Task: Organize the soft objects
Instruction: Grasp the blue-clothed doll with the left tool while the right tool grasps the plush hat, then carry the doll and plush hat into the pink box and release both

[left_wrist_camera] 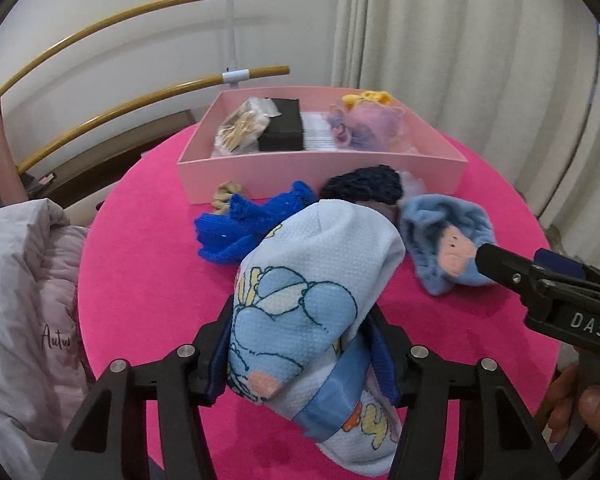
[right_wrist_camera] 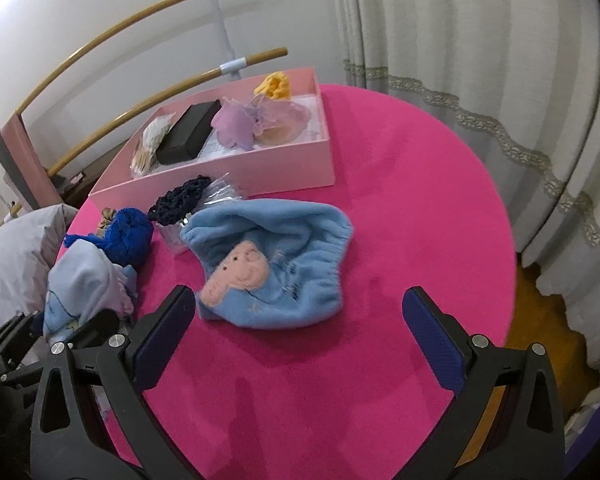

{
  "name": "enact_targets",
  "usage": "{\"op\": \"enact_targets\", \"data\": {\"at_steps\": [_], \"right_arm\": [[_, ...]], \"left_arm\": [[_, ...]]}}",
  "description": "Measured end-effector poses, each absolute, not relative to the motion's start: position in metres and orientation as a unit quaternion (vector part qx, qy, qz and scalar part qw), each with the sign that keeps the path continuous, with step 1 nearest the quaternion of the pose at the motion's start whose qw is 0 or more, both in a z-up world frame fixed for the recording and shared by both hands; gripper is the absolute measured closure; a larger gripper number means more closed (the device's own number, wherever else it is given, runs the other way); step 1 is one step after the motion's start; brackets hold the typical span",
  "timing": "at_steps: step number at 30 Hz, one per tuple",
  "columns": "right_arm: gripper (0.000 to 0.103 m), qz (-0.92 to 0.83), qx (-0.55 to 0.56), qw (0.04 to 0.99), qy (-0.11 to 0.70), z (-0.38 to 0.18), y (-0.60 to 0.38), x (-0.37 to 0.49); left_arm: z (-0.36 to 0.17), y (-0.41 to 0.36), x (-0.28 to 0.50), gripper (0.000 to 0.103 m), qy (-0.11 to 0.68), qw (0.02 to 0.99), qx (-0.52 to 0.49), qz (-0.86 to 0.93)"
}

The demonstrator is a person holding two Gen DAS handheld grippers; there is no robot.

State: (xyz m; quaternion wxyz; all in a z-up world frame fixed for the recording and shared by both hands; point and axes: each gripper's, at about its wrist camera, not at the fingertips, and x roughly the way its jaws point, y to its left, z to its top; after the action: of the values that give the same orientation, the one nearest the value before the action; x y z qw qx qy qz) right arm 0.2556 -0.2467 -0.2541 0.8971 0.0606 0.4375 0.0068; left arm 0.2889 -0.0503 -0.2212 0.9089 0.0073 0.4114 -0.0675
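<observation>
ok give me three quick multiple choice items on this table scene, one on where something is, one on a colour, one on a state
1. Where does the black box lie?
A. inside the pink tray
B. on the pink tablecloth in front of the tray
C. on the grey pillow

2. What colour is the fleece hat with the pink animal face?
A. yellow
B. light blue
C. black

3. How does the left tool stand?
A. open over bare cloth
B. out of sight
C. closed on the printed blue cloth roll

Answers:
1 A, the box sits between the tray's walls, beside a clear bag.
2 B, its fleece is pale blue in both views.
3 C, both pads press the roll's sides, while the right tool gapes open before the hat.
</observation>
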Motion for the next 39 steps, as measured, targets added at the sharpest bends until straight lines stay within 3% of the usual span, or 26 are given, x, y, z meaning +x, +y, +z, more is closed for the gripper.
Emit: {"op": "enact_targets", "data": {"at_steps": [13, 14, 15, 16, 18, 21, 39], "right_arm": [[0.000, 0.001, -0.012, 0.882, 0.472, -0.288, -0.212, 0.298], [0.010, 0.000, -0.012, 0.884, 0.467, -0.287, -0.212, 0.297], [0.028, -0.003, -0.009, 0.887, 0.462, -0.285, -0.214, 0.296], [0.036, -0.005, -0.007, 0.889, 0.458, -0.283, -0.216, 0.294], [0.066, -0.006, -0.006, 0.890, 0.457, -0.281, -0.218, 0.292], [0.085, 0.005, 0.008, 0.890, 0.457, -0.278, -0.226, 0.290], [0.088, 0.030, 0.025, 0.909, 0.416, -0.231, -0.230, 0.251]], "left_arm": [[-0.222, -0.047, 0.298, 0.048, 0.410, 0.909, 0.010, -0.067], [-0.222, -0.047, 0.298, 0.048, 0.410, 0.909, 0.010, -0.068], [-0.222, -0.046, 0.296, 0.048, 0.410, 0.909, 0.010, -0.068], [-0.221, -0.046, 0.296, 0.048, 0.410, 0.909, 0.010, -0.068], [-0.221, -0.046, 0.295, 0.048, 0.411, 0.909, 0.009, -0.068], [-0.220, -0.046, 0.294, 0.048, 0.411, 0.909, 0.010, -0.069], [-0.189, -0.045, 0.274, 0.048, 0.389, 0.919, 0.012, -0.064]]}}
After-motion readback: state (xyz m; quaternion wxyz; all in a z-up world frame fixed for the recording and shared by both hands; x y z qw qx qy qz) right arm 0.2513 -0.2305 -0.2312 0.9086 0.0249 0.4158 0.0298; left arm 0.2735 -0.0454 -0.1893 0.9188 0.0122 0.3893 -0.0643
